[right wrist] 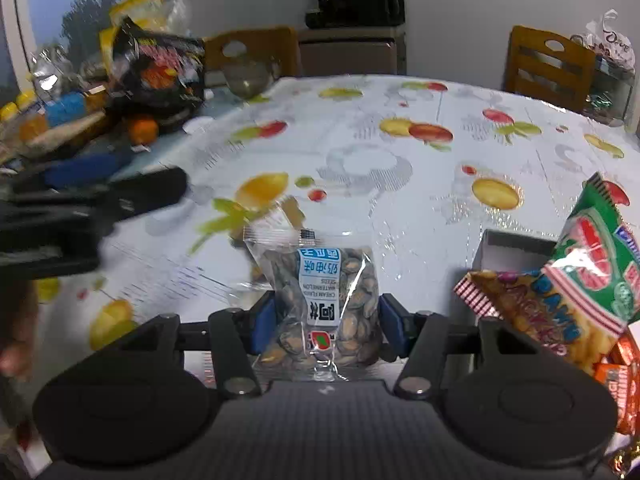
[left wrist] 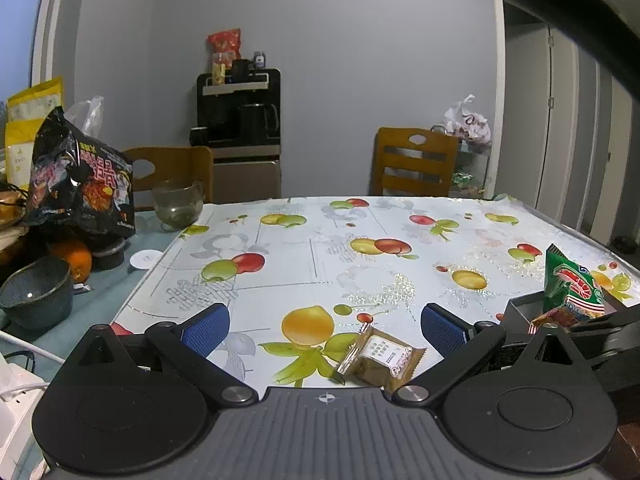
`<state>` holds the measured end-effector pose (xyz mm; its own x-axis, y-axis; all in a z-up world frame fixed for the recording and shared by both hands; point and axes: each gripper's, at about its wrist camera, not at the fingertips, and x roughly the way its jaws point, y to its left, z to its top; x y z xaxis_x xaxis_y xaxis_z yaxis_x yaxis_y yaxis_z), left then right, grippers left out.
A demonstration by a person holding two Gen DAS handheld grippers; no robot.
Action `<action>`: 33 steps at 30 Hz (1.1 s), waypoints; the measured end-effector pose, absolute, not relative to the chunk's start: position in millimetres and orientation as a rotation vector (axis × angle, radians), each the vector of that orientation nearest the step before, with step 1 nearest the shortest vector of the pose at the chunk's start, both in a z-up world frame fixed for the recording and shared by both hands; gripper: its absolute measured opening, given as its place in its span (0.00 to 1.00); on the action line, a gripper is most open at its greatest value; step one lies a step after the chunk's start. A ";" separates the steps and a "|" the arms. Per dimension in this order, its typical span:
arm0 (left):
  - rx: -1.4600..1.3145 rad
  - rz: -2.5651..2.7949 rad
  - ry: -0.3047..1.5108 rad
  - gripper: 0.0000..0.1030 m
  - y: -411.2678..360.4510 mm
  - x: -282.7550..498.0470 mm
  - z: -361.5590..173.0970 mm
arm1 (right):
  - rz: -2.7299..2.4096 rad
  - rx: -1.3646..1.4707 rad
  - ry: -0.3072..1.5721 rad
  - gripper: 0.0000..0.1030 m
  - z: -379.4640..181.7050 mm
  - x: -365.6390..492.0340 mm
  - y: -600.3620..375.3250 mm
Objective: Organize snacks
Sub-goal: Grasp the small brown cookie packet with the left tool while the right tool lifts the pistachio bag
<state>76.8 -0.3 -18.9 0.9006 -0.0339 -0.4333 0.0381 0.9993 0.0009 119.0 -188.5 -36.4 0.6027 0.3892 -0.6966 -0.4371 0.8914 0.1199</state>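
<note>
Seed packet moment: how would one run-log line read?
right gripper: shut on seed packet | left gripper: open, empty | box: holds snacks

Left tongs (left wrist: 325, 330) agape (right tongs (right wrist: 323, 322) clamped)

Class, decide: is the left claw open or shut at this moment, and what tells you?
Open. The left claw's two blue pads stand far apart with nothing between them; the small brown snack packet lies on the tablecloth below.
</note>
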 end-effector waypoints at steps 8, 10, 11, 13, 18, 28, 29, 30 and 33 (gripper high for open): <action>-0.009 -0.075 0.461 1.00 -12.7 91.4 -21.7 | 0.482 0.034 0.727 0.53 -1.9 91.3 -229.7; -0.025 -0.089 0.500 1.00 -18.5 101.5 -28.7 | 0.465 0.033 0.703 0.53 2.0 84.6 -238.4; -0.035 -0.095 0.522 1.00 -21.6 107.0 -33.4 | 0.459 0.034 0.694 0.53 3.1 81.3 -242.9; -0.041 -0.098 0.556 1.00 -28.0 116.5 -42.6 | 0.453 0.043 0.683 0.53 4.6 74.7 -252.5; 0.012 -0.022 0.603 1.00 -41.1 138.8 -65.9 | 0.481 0.085 0.672 0.53 4.0 62.2 -273.1; 0.118 -0.032 0.686 1.00 -61.0 157.6 -87.1 | 0.521 0.132 0.678 0.53 0.4 53.9 -289.3; 0.125 -0.035 0.691 0.99 -62.6 157.5 -87.9 | 0.524 0.132 0.678 0.53 0.3 53.6 -288.9; 0.129 -0.038 0.701 0.97 -63.7 158.1 -88.8 | 0.529 0.132 0.677 0.53 0.4 53.0 -289.5; 0.107 -0.061 0.716 0.91 -62.5 158.1 -90.1 | 0.533 0.133 0.678 0.53 0.1 52.4 -290.2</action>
